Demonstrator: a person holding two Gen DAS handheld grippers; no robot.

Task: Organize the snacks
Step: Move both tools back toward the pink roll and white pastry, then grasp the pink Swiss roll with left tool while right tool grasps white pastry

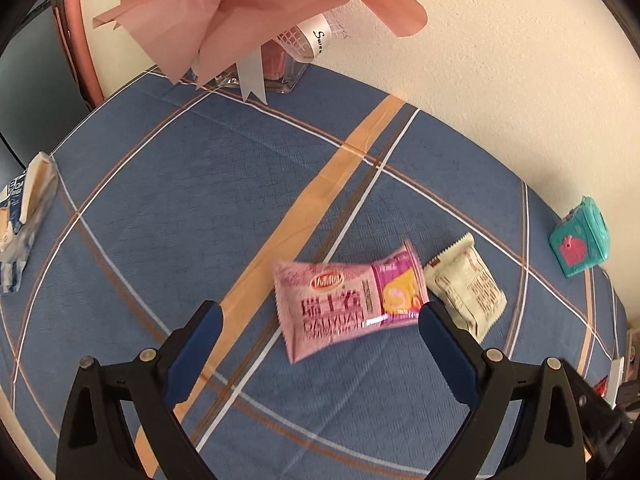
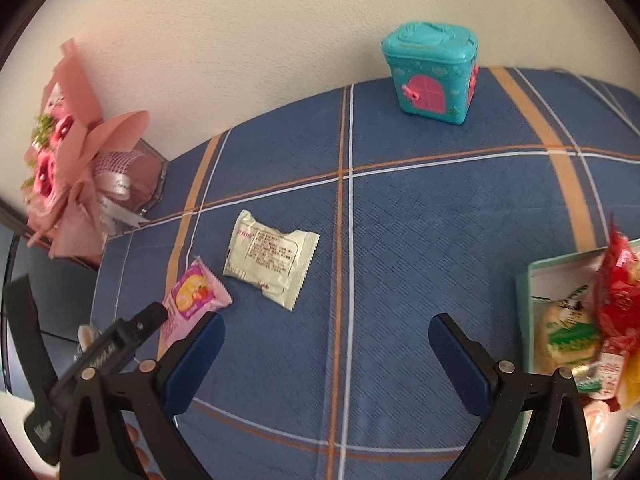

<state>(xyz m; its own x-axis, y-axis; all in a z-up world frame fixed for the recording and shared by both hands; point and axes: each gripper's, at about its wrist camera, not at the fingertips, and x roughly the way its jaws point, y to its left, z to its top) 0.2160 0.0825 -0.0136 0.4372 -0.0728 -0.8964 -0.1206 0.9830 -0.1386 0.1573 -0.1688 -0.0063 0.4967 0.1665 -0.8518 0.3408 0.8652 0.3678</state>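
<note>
A pink snack packet lies flat on the blue plaid tablecloth, and a pale cream packet lies just to its right. My left gripper is open, hovering just short of the pink packet with its fingers to either side. In the right wrist view the cream packet and the pink packet lie ahead and to the left. My right gripper is open over bare cloth, holding nothing. At the right edge a green-rimmed box holds several snack packets. The left gripper's body shows at the lower left.
A pink paper bouquet in a clear vase stands at the table's back by the wall. A teal toy house box sits at the back right. A blue-white packet lies at the table's left edge.
</note>
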